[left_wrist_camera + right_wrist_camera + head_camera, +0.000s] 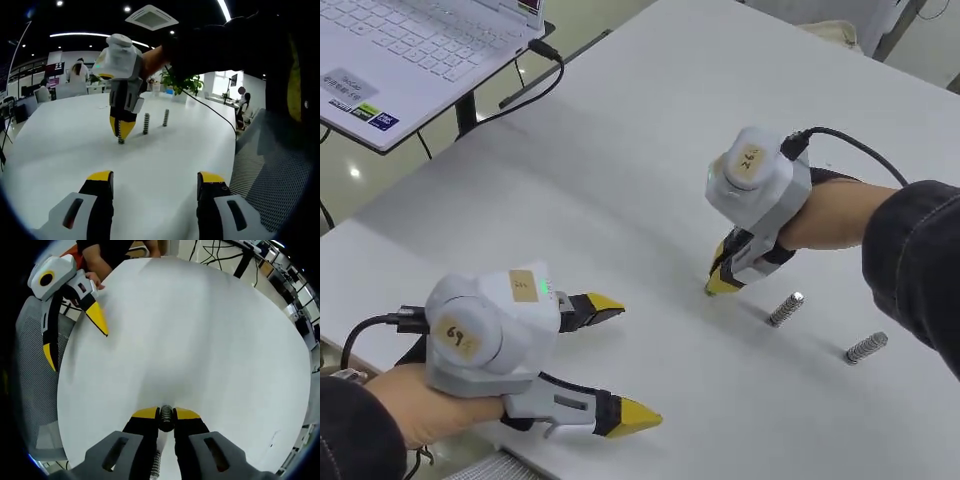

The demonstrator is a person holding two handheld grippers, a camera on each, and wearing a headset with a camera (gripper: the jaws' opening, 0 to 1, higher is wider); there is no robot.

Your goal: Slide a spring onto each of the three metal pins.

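Bright, even overhead light washes the white table (650, 120) almost featureless, leaving only a soft, faint shadow beneath the left gripper (632, 360). In the left gripper view, ceiling light strips (75, 34) glare against a dark ceiling. Both gripper views bow strongly toward their edges, while the head view stays sharp.

White left gripper (632, 360) and right gripper (720, 285): yellow-tipped black jaws, black cables (850, 143), dark sleeves (915, 260).

Open-plan office. Large white surface (165, 150); laptop (420, 50) just beside the surface's edge; mesh chair (270, 165) against its side; potted plant (182, 82), monitor (52, 70) and people (77, 70) beyond the surface; strip ceiling lights (90, 35) and air vent (151, 17) above it.
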